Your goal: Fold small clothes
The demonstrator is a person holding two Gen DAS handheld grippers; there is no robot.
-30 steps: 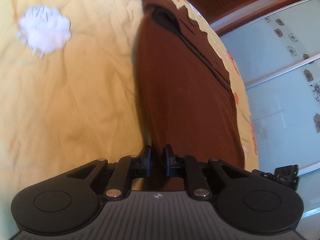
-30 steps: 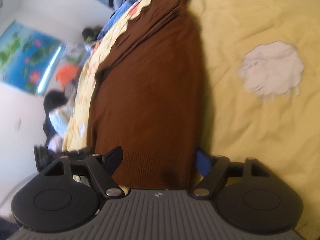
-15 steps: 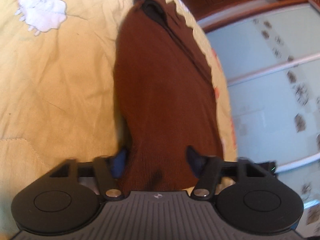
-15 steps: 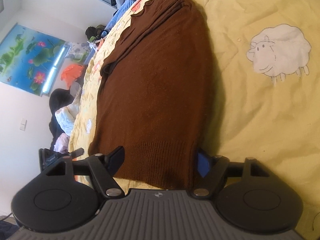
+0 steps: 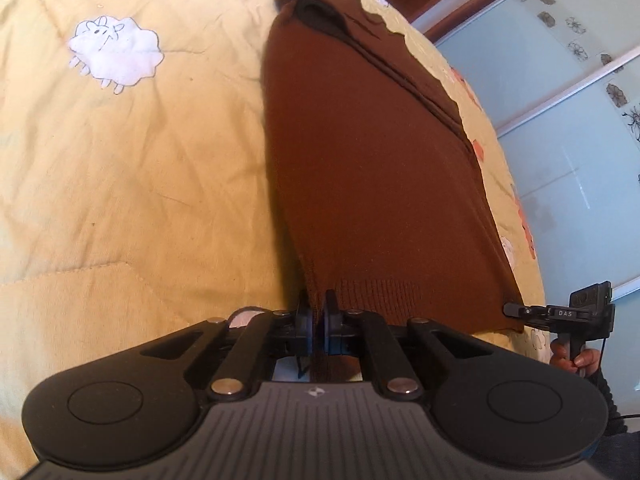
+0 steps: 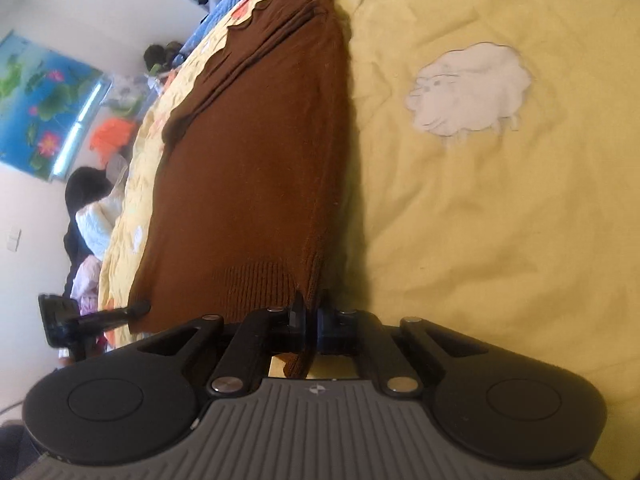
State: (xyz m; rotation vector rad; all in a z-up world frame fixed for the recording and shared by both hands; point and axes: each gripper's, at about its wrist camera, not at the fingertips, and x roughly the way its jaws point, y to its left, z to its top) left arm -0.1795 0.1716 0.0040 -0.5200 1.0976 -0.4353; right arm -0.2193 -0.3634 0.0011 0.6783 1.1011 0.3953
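Brown knit sweater (image 5: 372, 184) soft, floppy; my left gripper (image 5: 316, 316) and right gripper (image 6: 310, 312) pinch ribbed hem corners at quilt (image 5: 132, 184) near edge.

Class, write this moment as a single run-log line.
left tongs: shut on brown sweater hem corner | right tongs: shut on opposite hem corner | sweater flat on yellow quilt | fold not yet made

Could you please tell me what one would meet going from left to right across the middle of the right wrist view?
Blue lotus-flower picture on the wall → edge of the yellow quilted bedspread → dark brown knitted sweater → white sheep patch sewn on the bedspread.
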